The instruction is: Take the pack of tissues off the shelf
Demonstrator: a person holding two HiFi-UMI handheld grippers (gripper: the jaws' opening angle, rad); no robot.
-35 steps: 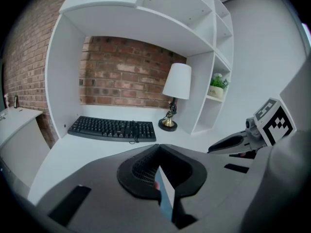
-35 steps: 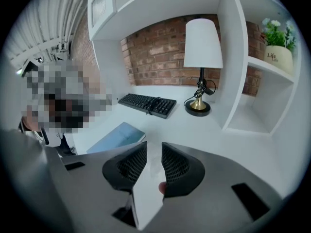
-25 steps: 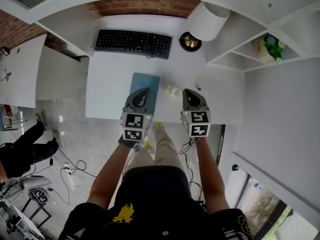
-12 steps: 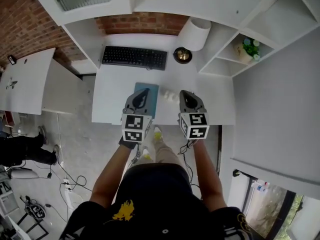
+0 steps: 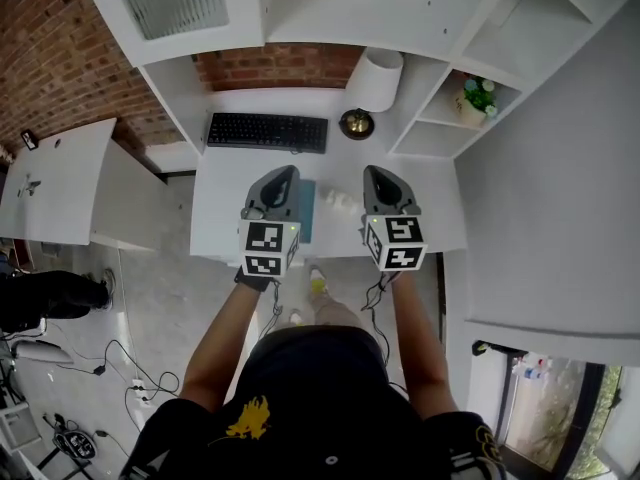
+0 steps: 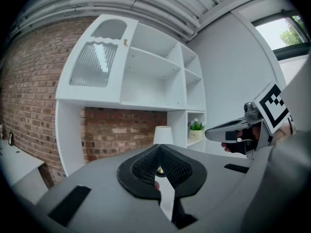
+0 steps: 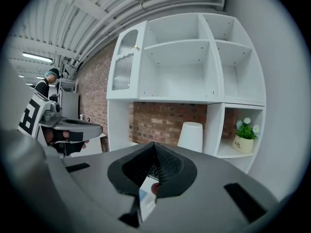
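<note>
White shelf unit (image 7: 180, 67), ahead of and above both tongs: compartments bare except a potted plant (image 7: 244, 136) to the right; no pack of tissues made out there. The bench (image 5: 440, 218) lies below the tongs. Both left tongs (image 5: 284, 173) and right tongs (image 5: 376, 173): jaws together, nothing held. A small white object (image 5: 341, 202) lies on the bench between them, possibly the pack. Risk: reaching with closed jaws would shove it away rather than grip it.
</note>
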